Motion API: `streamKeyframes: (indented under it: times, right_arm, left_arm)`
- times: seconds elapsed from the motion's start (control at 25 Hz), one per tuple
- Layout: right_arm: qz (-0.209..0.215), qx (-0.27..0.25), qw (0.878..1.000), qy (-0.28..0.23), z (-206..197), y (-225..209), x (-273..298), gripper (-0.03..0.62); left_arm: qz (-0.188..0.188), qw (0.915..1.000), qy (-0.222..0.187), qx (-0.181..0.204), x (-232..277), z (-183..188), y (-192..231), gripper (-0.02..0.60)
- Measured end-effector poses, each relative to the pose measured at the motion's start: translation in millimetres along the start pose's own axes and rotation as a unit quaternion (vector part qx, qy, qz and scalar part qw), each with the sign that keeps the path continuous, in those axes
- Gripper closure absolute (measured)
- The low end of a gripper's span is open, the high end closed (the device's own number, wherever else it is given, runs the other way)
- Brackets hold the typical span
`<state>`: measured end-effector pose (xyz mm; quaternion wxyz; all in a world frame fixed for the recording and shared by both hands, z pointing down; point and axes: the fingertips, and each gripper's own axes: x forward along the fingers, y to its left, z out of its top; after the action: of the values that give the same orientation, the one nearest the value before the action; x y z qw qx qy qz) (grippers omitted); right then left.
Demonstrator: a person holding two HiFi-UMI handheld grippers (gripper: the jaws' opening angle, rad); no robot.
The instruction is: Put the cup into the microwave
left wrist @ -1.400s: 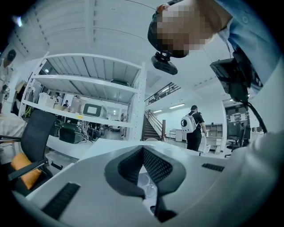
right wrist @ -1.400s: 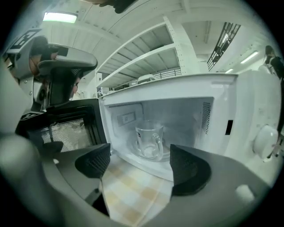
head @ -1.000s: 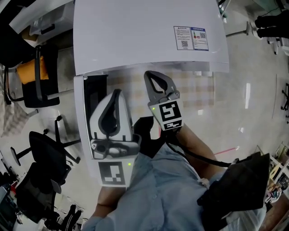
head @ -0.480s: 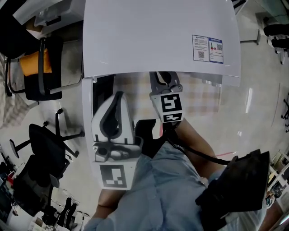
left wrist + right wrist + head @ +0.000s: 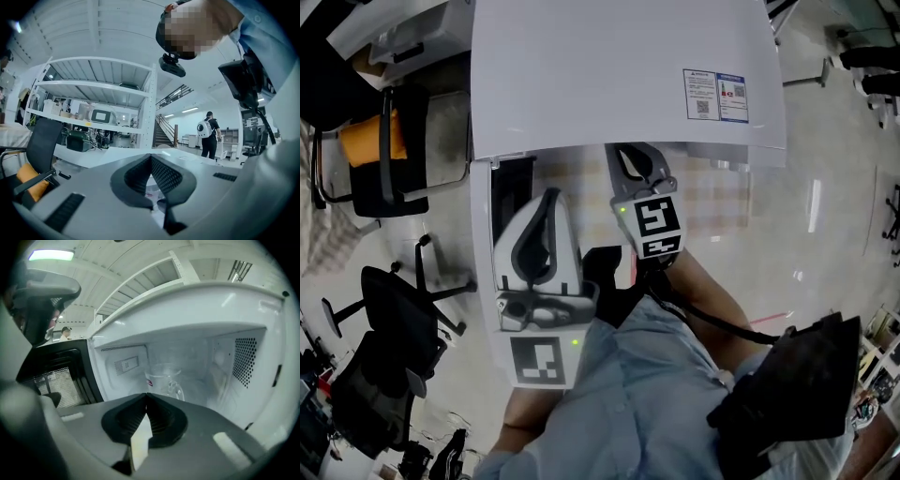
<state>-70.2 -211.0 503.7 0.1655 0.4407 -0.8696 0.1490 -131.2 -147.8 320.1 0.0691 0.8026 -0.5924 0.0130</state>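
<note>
A clear glass cup [image 5: 164,380] with a handle stands inside the white microwave [image 5: 619,75], toward the back of its cavity. The black door [image 5: 511,183] hangs open at the left. My right gripper [image 5: 630,155] sits at the mouth of the cavity, just under the top edge. In the right gripper view it [image 5: 146,397] is shut and empty, a short way in front of the cup. My left gripper [image 5: 547,195] is held back beside the door, shut on nothing. In the left gripper view it [image 5: 151,158] faces out into the room.
The microwave stands on a checked tabletop [image 5: 712,197]. Office chairs [image 5: 394,319] crowd the floor at the left and a black bag [image 5: 797,384] lies at the lower right. Shelving [image 5: 93,93] and a person with a backpack [image 5: 207,133] show far off.
My right gripper has shifted a little toward the microwave's opening, still shut. The left gripper has stayed where it was.
</note>
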Motion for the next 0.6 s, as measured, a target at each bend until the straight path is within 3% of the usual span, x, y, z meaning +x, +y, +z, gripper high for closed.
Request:
streamKeyframes:
  times: [0.16, 0.6]
  right_arm:
    - [0.010, 0.003, 1.000, -0.012, 12.5, 18.8, -32.4, 0.591]
    - [0.042, -0.011, 0.996, -0.072, 51.6, 45.7, -144.0, 0.592]
  left_arm:
    - [-0.018, 0.9998, -0.007, 0.009, -10.5, 7.8, -14.4, 0.581]
    - [-0.014, 0.9996, -0.024, 0.006, -58.7, 18.8, -66.9, 0.581]
